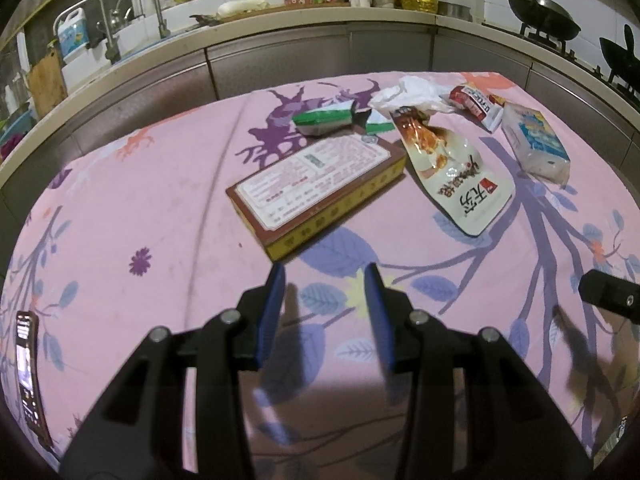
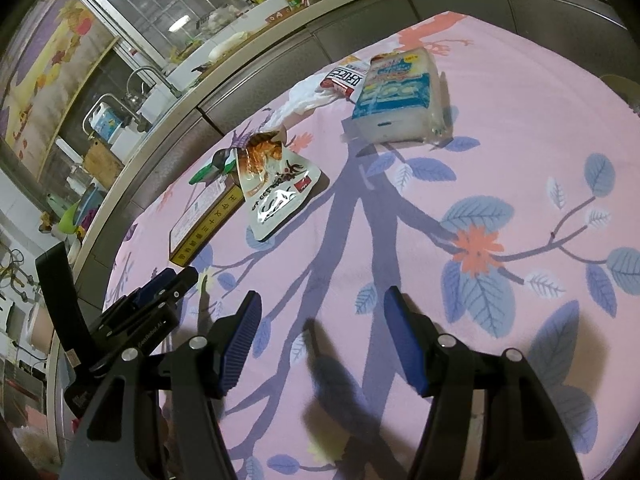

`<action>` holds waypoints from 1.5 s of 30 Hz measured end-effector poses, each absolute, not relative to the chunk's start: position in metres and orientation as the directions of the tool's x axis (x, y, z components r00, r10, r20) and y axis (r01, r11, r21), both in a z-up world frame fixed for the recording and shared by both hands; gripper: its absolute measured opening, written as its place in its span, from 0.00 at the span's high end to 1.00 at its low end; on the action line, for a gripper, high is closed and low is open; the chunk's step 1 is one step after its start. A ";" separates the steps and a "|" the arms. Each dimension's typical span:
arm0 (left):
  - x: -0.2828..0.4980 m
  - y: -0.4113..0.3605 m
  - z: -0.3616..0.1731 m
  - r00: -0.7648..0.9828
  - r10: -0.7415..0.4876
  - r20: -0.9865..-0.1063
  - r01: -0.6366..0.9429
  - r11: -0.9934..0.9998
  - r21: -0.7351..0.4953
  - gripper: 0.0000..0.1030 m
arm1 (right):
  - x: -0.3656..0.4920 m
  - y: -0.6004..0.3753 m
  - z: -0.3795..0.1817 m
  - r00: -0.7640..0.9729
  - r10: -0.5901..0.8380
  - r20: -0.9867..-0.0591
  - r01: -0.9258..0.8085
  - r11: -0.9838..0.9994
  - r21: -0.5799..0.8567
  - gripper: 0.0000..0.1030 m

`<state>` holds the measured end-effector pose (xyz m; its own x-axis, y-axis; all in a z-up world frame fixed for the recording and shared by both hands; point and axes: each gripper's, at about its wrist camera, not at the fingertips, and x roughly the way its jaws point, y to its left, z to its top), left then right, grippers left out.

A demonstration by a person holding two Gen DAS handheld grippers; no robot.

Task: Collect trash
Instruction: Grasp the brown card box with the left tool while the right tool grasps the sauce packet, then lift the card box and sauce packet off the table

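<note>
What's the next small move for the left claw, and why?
Probably ease the left claw forward onto the near end of the flat box. Both claws are open and empty above the pink cloth, no trash is collected yet, and that box lies nearest, just ahead of its fingertips.

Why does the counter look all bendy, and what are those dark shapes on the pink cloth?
Both views: the fisheye lens bends the straight counter into a curve. Right wrist view: the dark shapes are shadows on the cloth, cast by the right gripper. Left wrist view: left gripper shadows too.
</note>
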<state>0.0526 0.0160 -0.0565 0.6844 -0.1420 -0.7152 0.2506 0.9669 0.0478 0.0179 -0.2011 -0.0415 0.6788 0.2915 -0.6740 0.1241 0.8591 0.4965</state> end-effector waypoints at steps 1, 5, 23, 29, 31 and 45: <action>0.053 0.016 -0.057 0.684 -0.142 -0.715 0.250 0.967 0.047 0.62 | 0.018 -0.201 -0.042 0.679 0.292 -0.673 0.123 0.859 0.497 0.40; 0.055 0.021 -0.055 0.687 -0.145 -0.712 0.245 0.969 0.039 0.62 | 0.018 -0.201 -0.042 0.681 0.293 -0.671 0.121 0.859 0.497 0.40; 0.097 0.026 -0.029 0.743 -0.230 -0.628 0.434 0.881 0.191 0.13 | 0.020 -0.198 -0.042 0.678 0.287 -0.677 0.116 0.868 0.483 0.40; 0.129 0.009 -0.057 0.660 -0.228 -0.716 0.510 0.835 0.205 0.17 | 0.050 -0.195 -0.028 0.694 0.257 -0.673 0.085 0.899 0.431 0.40; 0.131 0.012 -0.056 0.665 -0.231 -0.710 0.499 0.845 0.193 0.24 | 0.065 -0.199 -0.027 0.700 0.274 -0.659 0.070 0.892 0.446 0.40; 0.083 0.040 -0.043 0.601 -0.329 -0.728 0.484 0.875 0.003 0.43 | 0.102 -0.205 -0.036 0.680 0.462 -0.570 0.007 0.773 0.635 1.00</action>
